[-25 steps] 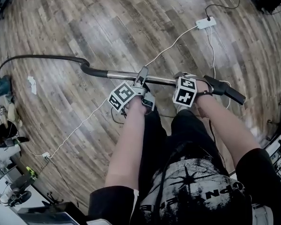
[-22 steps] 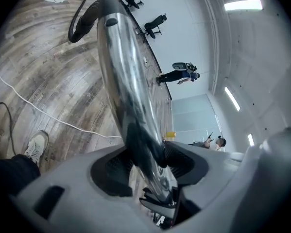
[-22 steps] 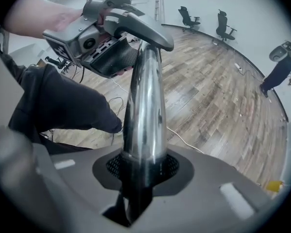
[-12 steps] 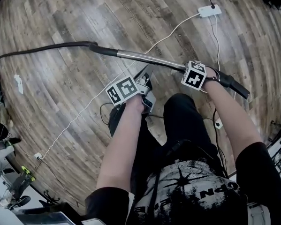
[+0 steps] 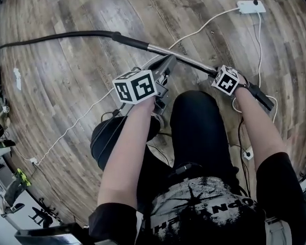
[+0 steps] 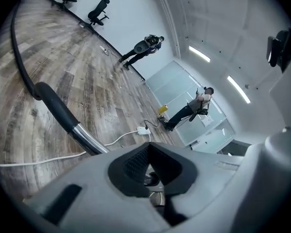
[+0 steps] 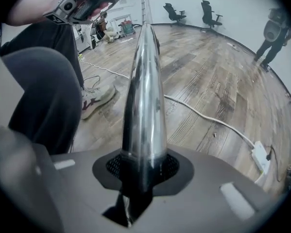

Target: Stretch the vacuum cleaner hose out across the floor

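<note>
Wood-plank floor (image 5: 66,91) carried the black hose (image 5: 55,36) from far left to its chrome wand (image 5: 183,60), pinched by the right tongs (image 7: 138,176), while the left tongs (image 5: 167,66), just snapped together on nothing, hung beside it; stretching looked under way, next needing a pull rightward.

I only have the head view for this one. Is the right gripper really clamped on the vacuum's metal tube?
Observer: Yes. In the right gripper view the fingers of the right gripper press on the metal tube, which runs straight out between them.
Reviewer: And the left one?
Observer: The fingers of the left gripper have just closed on nothing; the tube passes beside them.
Reviewer: Anyone nearby?
Observer: A person and another person stand far across the room.
</note>
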